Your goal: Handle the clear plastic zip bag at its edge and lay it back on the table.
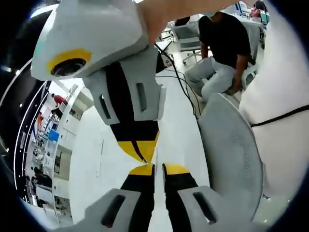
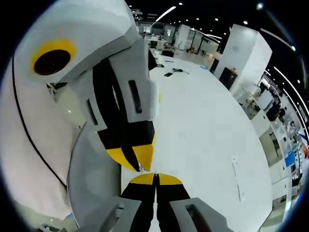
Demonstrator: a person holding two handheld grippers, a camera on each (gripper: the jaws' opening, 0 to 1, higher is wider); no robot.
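Down at the bottom of the left gripper view, the left gripper (image 1: 159,170) has its grey-and-black jaws with yellow tips drawn almost together, only a thin slit between them. The right gripper (image 1: 145,153) comes in from above, its tips pinched to a point and nearly meeting the left one's. A person's hand (image 1: 169,12) grips its body. The clear plastic zip bag cannot be made out; whether a film sits in either pinch I cannot tell. Beyond lie a broad white table surface (image 1: 96,145), a grey mesh office chair (image 1: 231,145) close on the right, thin black cables (image 1: 181,82) and a seated person in a black shirt (image 1: 224,34).

Next, the right gripper view: the right gripper (image 2: 156,179) is clamped tight, tips touching. The left gripper (image 2: 135,162) hangs over it from the upper left, tips together – it blocks much of the scene. The table (image 2: 207,125) stretches away, with small dark objects (image 2: 169,73) far off, near a white square pillar (image 2: 241,53). The chair (image 2: 91,179) sits at lower left.
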